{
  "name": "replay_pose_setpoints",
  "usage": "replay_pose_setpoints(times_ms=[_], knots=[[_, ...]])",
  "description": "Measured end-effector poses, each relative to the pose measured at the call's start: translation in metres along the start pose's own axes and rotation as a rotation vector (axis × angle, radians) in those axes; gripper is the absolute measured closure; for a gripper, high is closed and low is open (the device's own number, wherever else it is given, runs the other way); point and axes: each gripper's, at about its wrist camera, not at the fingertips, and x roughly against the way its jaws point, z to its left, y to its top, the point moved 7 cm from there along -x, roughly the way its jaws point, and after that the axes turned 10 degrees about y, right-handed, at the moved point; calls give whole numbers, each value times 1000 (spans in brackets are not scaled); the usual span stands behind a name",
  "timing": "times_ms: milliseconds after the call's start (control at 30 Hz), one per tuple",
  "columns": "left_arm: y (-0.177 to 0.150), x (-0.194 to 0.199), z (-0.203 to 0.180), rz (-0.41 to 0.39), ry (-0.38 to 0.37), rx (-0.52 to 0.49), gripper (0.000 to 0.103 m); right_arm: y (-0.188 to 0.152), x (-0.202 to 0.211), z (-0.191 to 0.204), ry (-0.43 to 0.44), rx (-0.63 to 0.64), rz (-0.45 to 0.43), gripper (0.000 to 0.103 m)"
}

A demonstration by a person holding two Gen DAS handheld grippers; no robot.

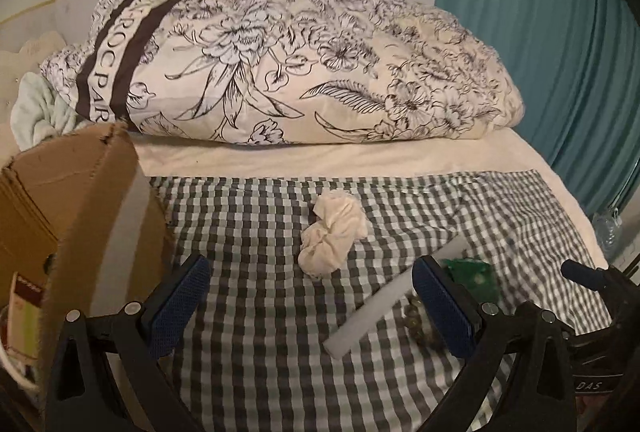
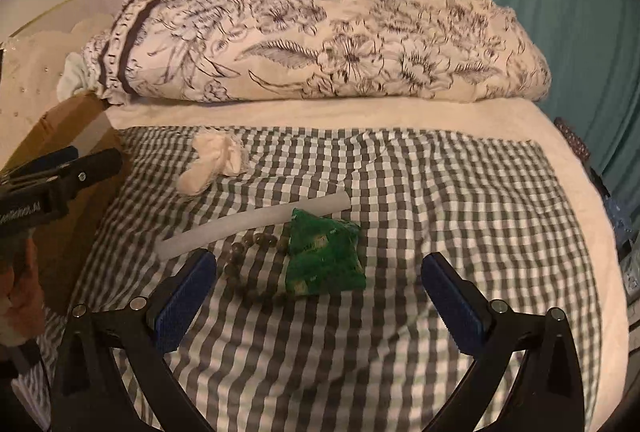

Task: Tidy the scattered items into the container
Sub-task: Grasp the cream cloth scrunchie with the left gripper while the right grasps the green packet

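At far left the cardboard box, the container, stands on the bed's edge, already holding at least a carton-like item, though its interior is mostly hidden. To its right, on the checked cloth, lie a crumpled white cloth, a white tube, a string of dark beads and a green packet, all outside the box. The left gripper and right gripper both hang with jaws spread and empty, so four items appear left to tidy.
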Motion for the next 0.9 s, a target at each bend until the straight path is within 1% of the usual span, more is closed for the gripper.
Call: replay_pose_setpoints(times_ms=[200,367,500,533,600,633,667,700,733,800,867,900], knots=[[3,-42,-5,32,19,16,0,2,-38,-13,-26,-38,37,0],[3,-75,-16,62,24,-4,0,-3,-58,-23,-39,-46,59,0],[2,-96,-21,83,19,2,0,-8,-72,-34,-48,-48,79,1],[1,-101,-23,91,18,-2,2,-8,-74,-36,-50,-54,82,2],[-1,-110,-26,108,24,-14,7,-10,-80,-41,-50,-70,86,5],[-3,-114,-28,122,22,-17,13,-10,-82,-43,-51,-75,91,7],[-6,-118,-30,139,20,-19,19,-11,-84,-44,-51,-78,96,11],[-9,-121,-31,151,20,-23,23,-12,-87,-44,-48,-83,102,13],[-12,-124,-33,161,19,-30,28,-13,-89,-44,-43,-87,106,13],[-16,-129,-37,173,14,-49,33,-15,-91,-44,-40,-91,101,13],[-20,-131,-40,182,16,-64,48,-16,-90,-44,-39,-94,95,14],[-21,-132,-41,184,19,-67,52,-16,-90,-44,-36,-94,93,18]])
